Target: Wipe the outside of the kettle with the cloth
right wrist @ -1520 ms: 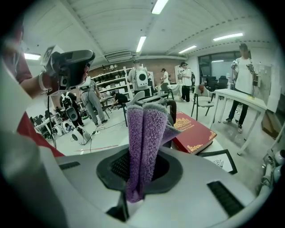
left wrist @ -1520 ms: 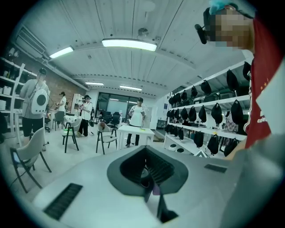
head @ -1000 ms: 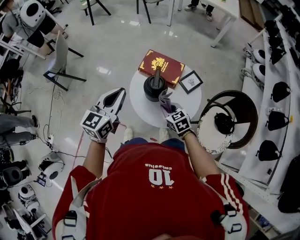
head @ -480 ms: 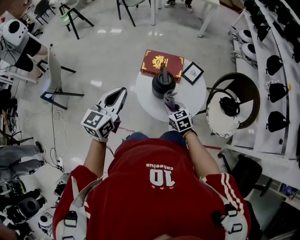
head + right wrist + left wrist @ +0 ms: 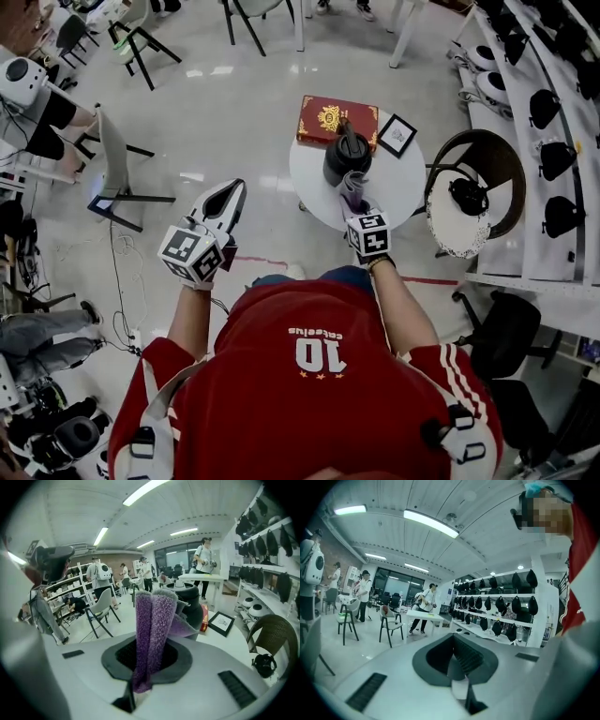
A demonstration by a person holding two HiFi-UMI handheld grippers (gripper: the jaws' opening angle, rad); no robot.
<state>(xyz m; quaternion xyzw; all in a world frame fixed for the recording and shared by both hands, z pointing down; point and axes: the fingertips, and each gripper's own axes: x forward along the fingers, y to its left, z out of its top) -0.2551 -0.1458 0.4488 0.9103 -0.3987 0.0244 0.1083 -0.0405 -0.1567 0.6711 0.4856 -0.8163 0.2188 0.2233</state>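
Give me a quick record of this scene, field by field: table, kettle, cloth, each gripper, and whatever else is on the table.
Table: round, white
Kettle: black, upright on the table
Cloth: purple, folded, close to the kettle; contact unclear
Right gripper: shut on the cloth, over the table's near edge
Left gripper: shut, empty, over the floor left of the table
Also on table: red book and framed picture, beyond the kettle

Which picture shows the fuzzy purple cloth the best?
The right gripper view: the fuzzy purple cloth fills the middle, pinched in the right hand-held gripper. The head view shows only a small purple bit; the left gripper view shows none.
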